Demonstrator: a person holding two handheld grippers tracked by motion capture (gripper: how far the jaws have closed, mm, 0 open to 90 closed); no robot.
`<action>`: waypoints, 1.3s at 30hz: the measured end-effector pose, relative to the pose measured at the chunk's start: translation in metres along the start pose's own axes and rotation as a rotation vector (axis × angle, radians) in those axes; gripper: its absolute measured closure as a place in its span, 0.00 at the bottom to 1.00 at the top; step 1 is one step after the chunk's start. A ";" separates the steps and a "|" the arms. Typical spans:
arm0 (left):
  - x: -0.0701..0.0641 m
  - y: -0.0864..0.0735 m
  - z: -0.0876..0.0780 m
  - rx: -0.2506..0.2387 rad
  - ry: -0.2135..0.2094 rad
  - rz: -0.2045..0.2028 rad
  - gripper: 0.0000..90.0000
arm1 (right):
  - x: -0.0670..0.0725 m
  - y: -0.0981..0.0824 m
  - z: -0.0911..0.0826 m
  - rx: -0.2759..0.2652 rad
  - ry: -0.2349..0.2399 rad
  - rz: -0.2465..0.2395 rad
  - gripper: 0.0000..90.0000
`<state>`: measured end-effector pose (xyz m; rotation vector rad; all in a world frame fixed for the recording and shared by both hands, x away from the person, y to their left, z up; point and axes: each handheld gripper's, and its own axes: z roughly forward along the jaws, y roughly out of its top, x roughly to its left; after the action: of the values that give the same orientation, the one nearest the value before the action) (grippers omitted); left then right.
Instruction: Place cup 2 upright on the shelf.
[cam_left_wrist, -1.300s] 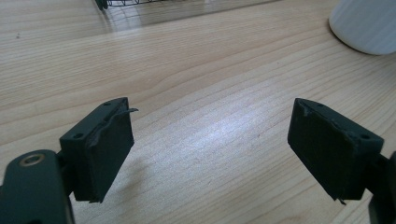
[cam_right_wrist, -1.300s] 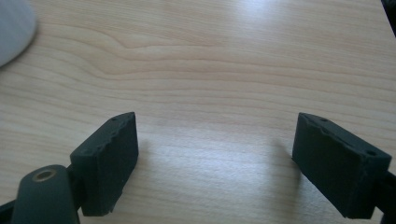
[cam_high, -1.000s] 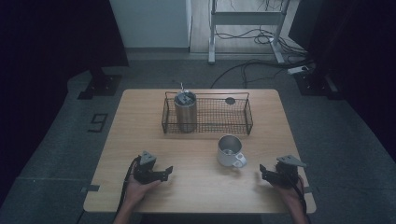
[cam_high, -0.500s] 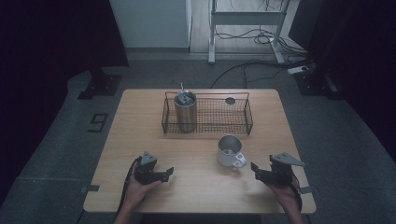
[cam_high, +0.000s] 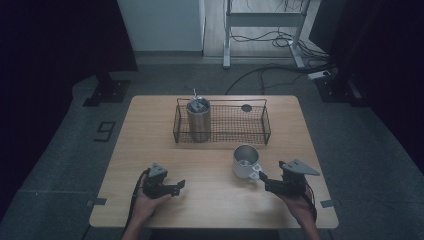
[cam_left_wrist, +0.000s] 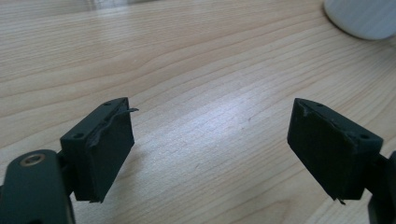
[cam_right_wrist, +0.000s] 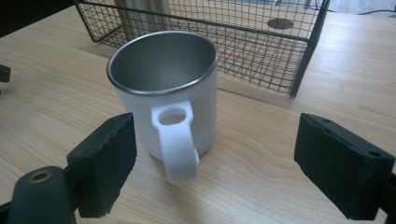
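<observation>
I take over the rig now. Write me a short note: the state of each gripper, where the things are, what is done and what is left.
Left gripper: open, nothing between its fingers, low over the bare table.
Right gripper: open, its fingers have just been opening; the handle of the white mug stands between them, untouched.
The mug stands upright on the table, in front of the wire basket, handle toward the right gripper.
A steel tumbler stands at the basket's left end.
Done: approach to the mug.
Left, probably: grip the handle and lift the mug, perhaps into the basket.
</observation>
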<state>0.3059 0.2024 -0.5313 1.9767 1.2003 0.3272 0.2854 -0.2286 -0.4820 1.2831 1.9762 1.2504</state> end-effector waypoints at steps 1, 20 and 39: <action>0.000 0.000 0.000 0.001 0.002 0.001 0.16 | 0.001 0.001 0.001 0.000 0.002 -0.001 0.14; 0.006 -0.002 -0.004 -0.010 -0.039 -0.043 0.16 | 0.025 0.020 0.030 0.039 0.050 -0.053 0.07; 0.003 -0.005 0.000 0.010 -0.047 -0.034 0.16 | 0.031 0.036 0.069 0.118 0.037 -0.085 0.00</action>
<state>0.3045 0.2057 -0.5354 1.9596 1.2066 0.2559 0.3411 -0.1652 -0.4803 1.2244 2.1352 1.1405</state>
